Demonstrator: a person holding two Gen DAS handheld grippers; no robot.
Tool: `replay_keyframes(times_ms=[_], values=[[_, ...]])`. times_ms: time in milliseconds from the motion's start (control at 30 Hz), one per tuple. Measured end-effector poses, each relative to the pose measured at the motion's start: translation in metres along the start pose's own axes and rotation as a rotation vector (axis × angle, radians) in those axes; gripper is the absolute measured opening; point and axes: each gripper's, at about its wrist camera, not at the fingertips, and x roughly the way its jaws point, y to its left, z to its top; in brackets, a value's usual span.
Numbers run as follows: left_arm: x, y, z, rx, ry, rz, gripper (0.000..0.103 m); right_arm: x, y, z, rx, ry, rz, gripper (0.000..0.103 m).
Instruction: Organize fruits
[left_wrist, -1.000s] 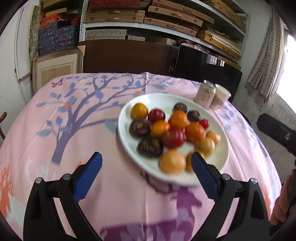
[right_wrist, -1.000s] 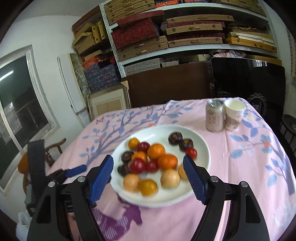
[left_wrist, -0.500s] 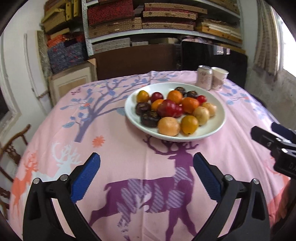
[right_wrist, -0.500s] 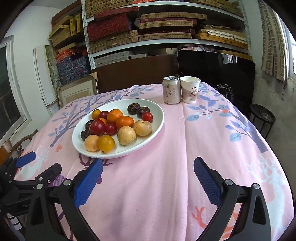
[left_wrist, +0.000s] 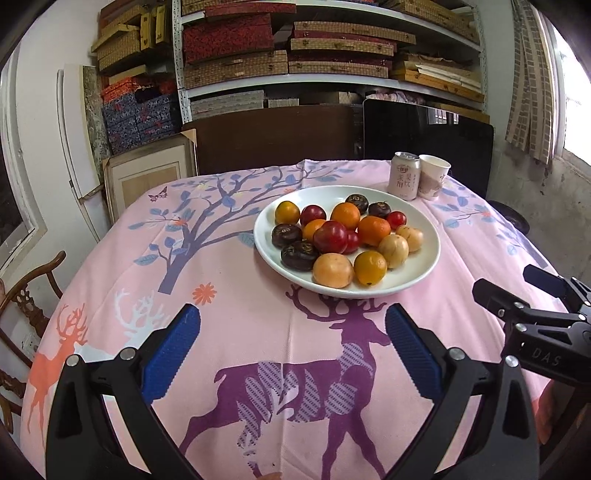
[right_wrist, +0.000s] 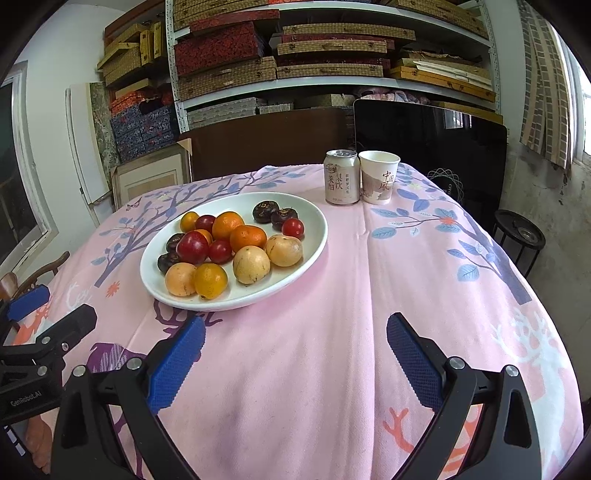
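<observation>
A white plate (left_wrist: 424, 266) holds several fruits: oranges (left_wrist: 373, 229), red plums (left_wrist: 330, 237), dark purple fruits (left_wrist: 299, 255) and tan round fruits (left_wrist: 332, 270). It also shows in the right wrist view (right_wrist: 314, 218). My left gripper (left_wrist: 291, 350) is open and empty, held back from the plate above the tablecloth. My right gripper (right_wrist: 295, 354) is open and empty, to the right of the plate and back from it. Each gripper shows at the edge of the other's view.
A drink can (right_wrist: 341, 177) and a paper cup (right_wrist: 379, 177) stand behind the plate at the table's far edge. The round table has a pink tablecloth (right_wrist: 424, 266). Shelves with boxes stand behind. A black stool (right_wrist: 519, 236) is at the right, a wooden chair (left_wrist: 33, 291) at the left.
Both grippers have pulled back from the plate toward the table's near edge, so the plate looks smaller and farther. Both stay open and empty.
</observation>
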Motion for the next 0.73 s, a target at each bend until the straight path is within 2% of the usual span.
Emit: replay_keyframes(times_ms=[233,433,600,733], values=[[0.000,0.000,0.001,-0.004,0.013,-0.035,0.098,0.000,0.001,-0.001,-0.002,0.007,0.002,0.099],[-0.007,-0.010,-0.002,0.048,-0.039,0.031,0.098,0.000,0.001,-0.002,-0.002,0.006,0.001,0.099],[-0.006,-0.009,-0.001,0.042,-0.021,0.012,0.098,0.001,0.002,-0.001,-0.002,0.011,0.002,0.099],[-0.007,-0.009,-0.001,0.046,-0.032,0.035,0.098,0.001,0.002,-0.001,-0.001,0.013,0.003,0.099]])
